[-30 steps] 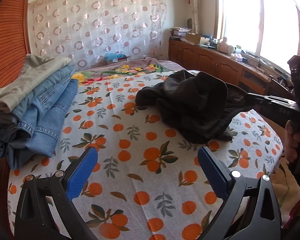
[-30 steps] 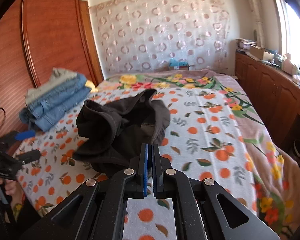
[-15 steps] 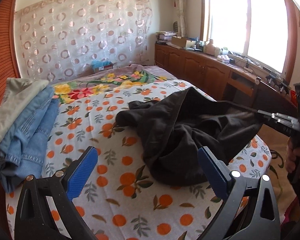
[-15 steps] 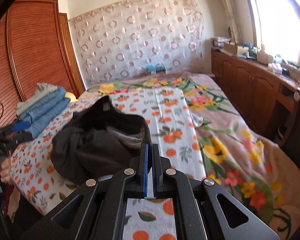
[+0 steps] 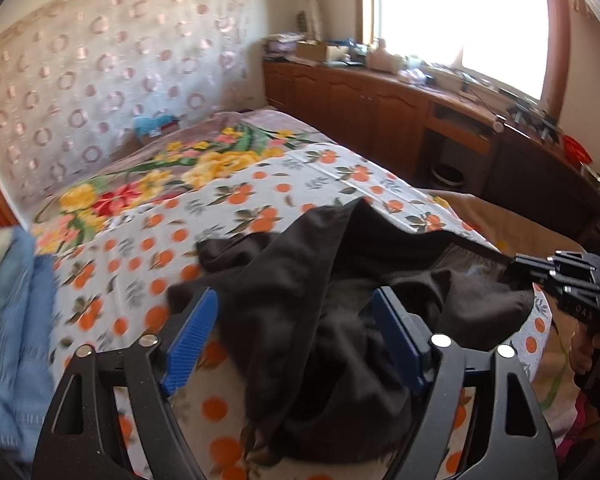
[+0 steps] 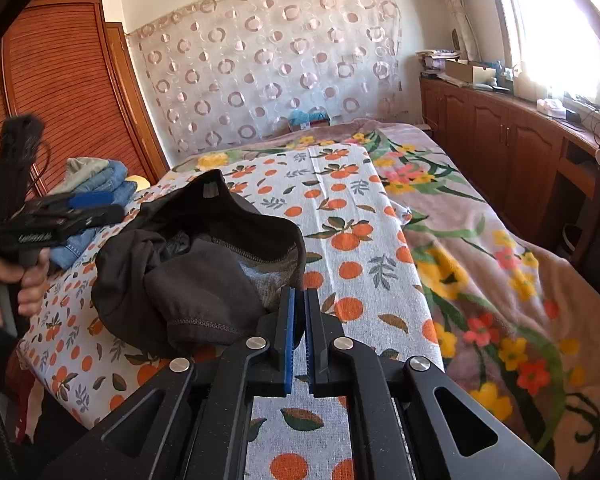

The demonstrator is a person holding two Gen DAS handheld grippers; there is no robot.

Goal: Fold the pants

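Observation:
Dark brown-black pants [image 5: 312,292] lie crumpled on the orange-print sheet [image 5: 260,188]. My left gripper [image 5: 296,320] is open, its blue pads on either side of the bunched cloth, just above it. In the right wrist view the pants [image 6: 188,276] lie heaped at the left, waistband open. My right gripper [image 6: 299,300] is shut on the waistband edge of the pants and holds it off the bed. The right gripper also shows in the left wrist view [image 5: 516,268], with taut cloth running to it. The left gripper shows in the right wrist view [image 6: 96,206], held in a hand.
A stack of folded jeans and a grey garment [image 6: 96,184] lies on the bed's left side by the wooden wardrobe [image 6: 60,100]. A floral blanket [image 6: 480,248] covers the right of the bed. Wooden cabinets [image 6: 500,148] with clutter run under the window.
My left gripper has swung right and down, from over the bare sheet to right above the pants. My right gripper stayed shut and pulled the waistband toward the bed's near edge.

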